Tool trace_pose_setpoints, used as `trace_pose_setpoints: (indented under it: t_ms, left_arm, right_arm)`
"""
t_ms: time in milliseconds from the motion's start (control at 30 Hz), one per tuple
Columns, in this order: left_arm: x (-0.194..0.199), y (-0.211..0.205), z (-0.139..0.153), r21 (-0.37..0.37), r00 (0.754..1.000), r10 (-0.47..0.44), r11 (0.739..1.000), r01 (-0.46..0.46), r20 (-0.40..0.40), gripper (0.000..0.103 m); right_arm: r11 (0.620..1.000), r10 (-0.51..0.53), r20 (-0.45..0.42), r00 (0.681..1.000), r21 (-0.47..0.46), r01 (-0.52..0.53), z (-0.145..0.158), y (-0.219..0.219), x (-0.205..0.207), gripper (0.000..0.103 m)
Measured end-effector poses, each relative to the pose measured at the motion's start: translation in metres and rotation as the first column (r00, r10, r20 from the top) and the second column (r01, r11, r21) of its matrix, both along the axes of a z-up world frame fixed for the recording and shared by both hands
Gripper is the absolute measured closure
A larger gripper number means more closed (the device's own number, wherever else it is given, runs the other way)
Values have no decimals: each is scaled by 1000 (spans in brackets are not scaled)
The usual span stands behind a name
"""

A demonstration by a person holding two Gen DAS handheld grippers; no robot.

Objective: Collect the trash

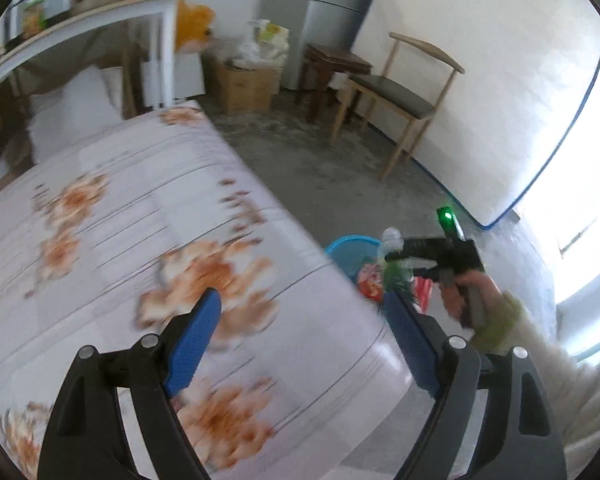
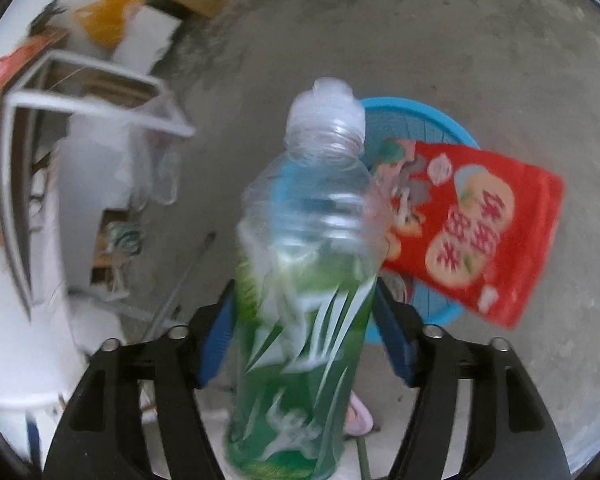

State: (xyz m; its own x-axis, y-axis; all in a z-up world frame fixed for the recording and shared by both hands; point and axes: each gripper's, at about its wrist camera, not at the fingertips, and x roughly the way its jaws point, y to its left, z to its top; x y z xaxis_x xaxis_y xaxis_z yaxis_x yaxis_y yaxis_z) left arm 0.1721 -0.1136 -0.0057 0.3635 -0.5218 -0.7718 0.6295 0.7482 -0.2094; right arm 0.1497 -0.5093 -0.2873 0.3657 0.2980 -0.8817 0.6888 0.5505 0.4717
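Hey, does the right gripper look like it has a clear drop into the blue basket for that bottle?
Probably yes. The right gripper holds the bottle above the blue basket, though the red packet covers part of its opening.

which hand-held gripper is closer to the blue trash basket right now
Right. The right hand-held gripper, with the plastic bottle between its jaws, is above the blue basket. The empty left hand-held gripper is over the floral table beside it.

Black hand-held gripper [image 1: 300, 344] with blue pads, silver screws; white fuzzy sleeve [image 1: 572, 380].
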Motion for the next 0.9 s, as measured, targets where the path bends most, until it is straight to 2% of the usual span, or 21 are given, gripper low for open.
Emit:
trace_pose_setpoints:
  t_ms: [100, 267, 400, 600, 700, 833, 900]
  left_arm:
    - [-11, 20, -7, 13, 1000, 23, 1000, -23, 0, 20]
    - [-25, 38, -17, 32, 999, 35, 999, -35, -1, 21]
    - [-25, 38, -20, 12, 999, 32, 999, -32, -13, 21]
    - [-36, 37, -12, -30, 1000, 21, 999, -21, 16, 20]
    - [-45, 40, -9, -56, 999, 33, 998, -32, 34, 16]
    - [-60, 47, -3, -107, 995, 72, 992, -64, 68, 6]
    - [-71, 49, 0, -132, 990, 108, 987, -96, 87, 6]
  right_arm:
    - [999, -29, -47, 998, -25, 28, -14, 0, 0, 33]
    - [997, -58, -4, 998, -59, 58, 1, 9, -26, 33]
    - [989, -93, 94, 991, -104, 102, 35, 11, -63, 33]
    - [982, -106, 228, 968, -130, 138, 90, 14, -107, 33]
    - [979, -90, 281, 956, -149, 136, 115, 24, -130, 32]
    - [959, 8, 329, 944, -271, 87, 155, 60, -143, 27]
    - [922, 101, 357, 929, -385, 48, 181, 88, -156, 21]
